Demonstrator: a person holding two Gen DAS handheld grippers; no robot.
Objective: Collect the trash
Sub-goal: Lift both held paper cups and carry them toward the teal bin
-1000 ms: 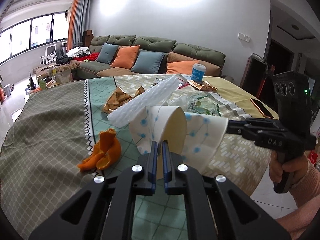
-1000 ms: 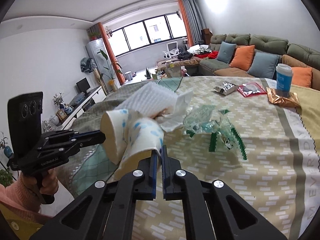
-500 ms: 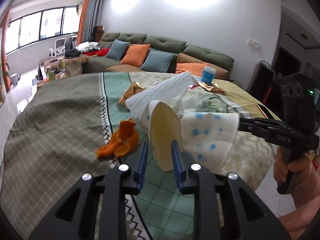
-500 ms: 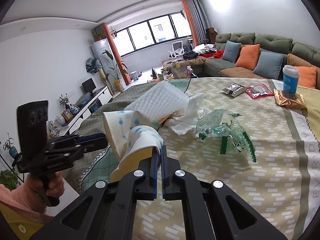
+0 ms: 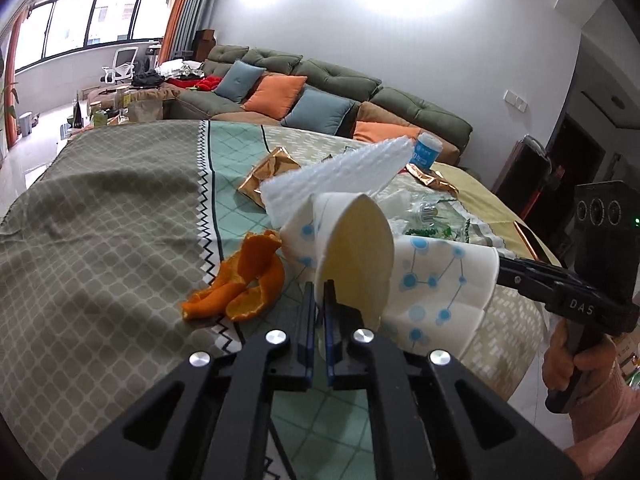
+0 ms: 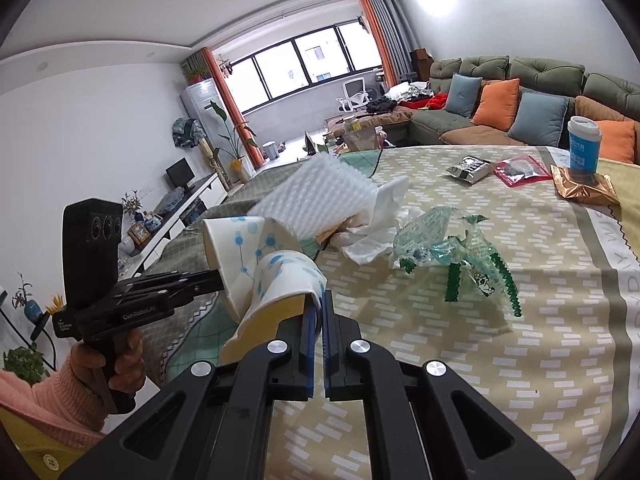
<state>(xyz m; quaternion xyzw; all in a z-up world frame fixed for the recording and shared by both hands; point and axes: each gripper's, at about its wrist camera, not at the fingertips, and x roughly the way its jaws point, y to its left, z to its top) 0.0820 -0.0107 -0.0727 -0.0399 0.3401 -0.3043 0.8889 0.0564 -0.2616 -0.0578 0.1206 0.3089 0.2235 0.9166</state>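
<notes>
Half a second earlier the left gripper had its jaws spread around the rim of the crumpled white paper cup with blue dot-and-line print; by this moment they had pinched shut on that rim again. The cup's cream-coloured opening faced the left camera, squashed to a pointed oval. The right gripper was clamped on the rim of a second white blue-printed paper cup, which lay pressed against the first. Both cups were held above the near edge of the table, over its patterned green, teal and beige tablecloth.

Just beyond the cups, a white ridged foam sheet leaned over a crumpled white tissue. Orange peel lay on the cloth to the left of the cups. A clear green-printed plastic wrapper sat near the tissue. Farther back stood a blue-and-white lidded cup, just beside a copper-coloured foil bag.
</notes>
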